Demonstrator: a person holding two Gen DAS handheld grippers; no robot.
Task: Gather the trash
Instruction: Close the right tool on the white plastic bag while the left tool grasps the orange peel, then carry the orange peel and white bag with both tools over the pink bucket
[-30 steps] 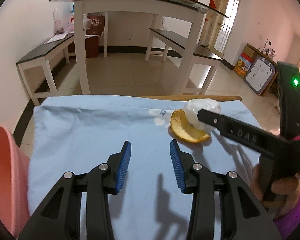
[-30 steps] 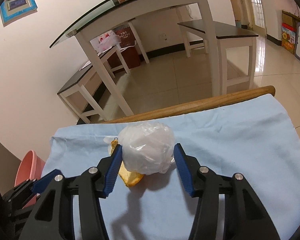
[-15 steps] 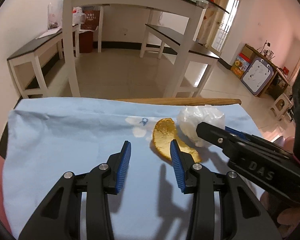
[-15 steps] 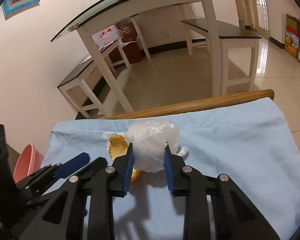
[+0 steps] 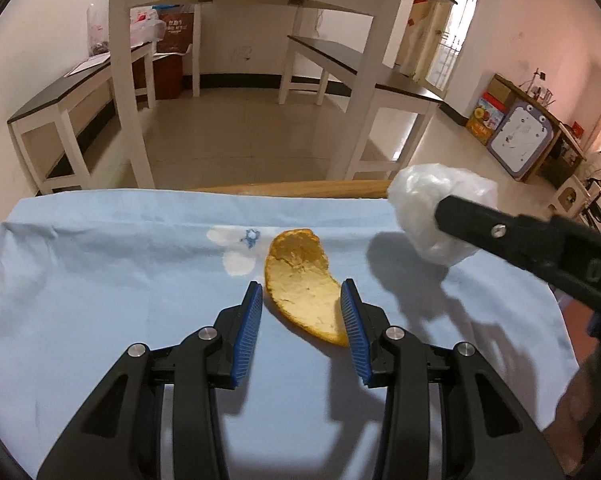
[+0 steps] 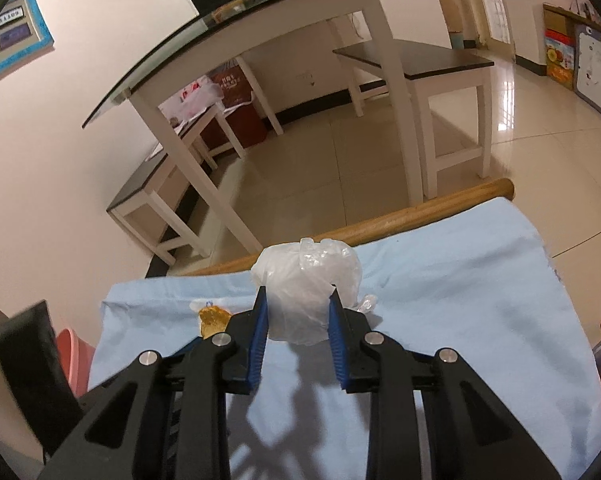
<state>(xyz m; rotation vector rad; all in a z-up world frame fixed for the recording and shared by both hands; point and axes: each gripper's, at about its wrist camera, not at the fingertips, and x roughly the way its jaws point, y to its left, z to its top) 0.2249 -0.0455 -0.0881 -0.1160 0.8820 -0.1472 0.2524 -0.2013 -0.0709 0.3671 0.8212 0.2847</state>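
Orange peel (image 5: 306, 284) lies between the left gripper's (image 5: 302, 308) parted jaws; right gripper (image 6: 296, 312) clamps the plastic wad (image 6: 306, 280).

The left claw (image 5: 301, 294) hangs open astride the orange peel (image 5: 303, 278) on the blue cloth (image 5: 100, 264), near the worktop's far edge. The right claw (image 5: 440, 216) pinches a crumpled plastic bag (image 5: 424, 200) above the far right corner.

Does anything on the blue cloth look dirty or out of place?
Yes. An orange peel lies on the cloth, between the open left gripper. The right gripper holds a crumpled plastic wad.
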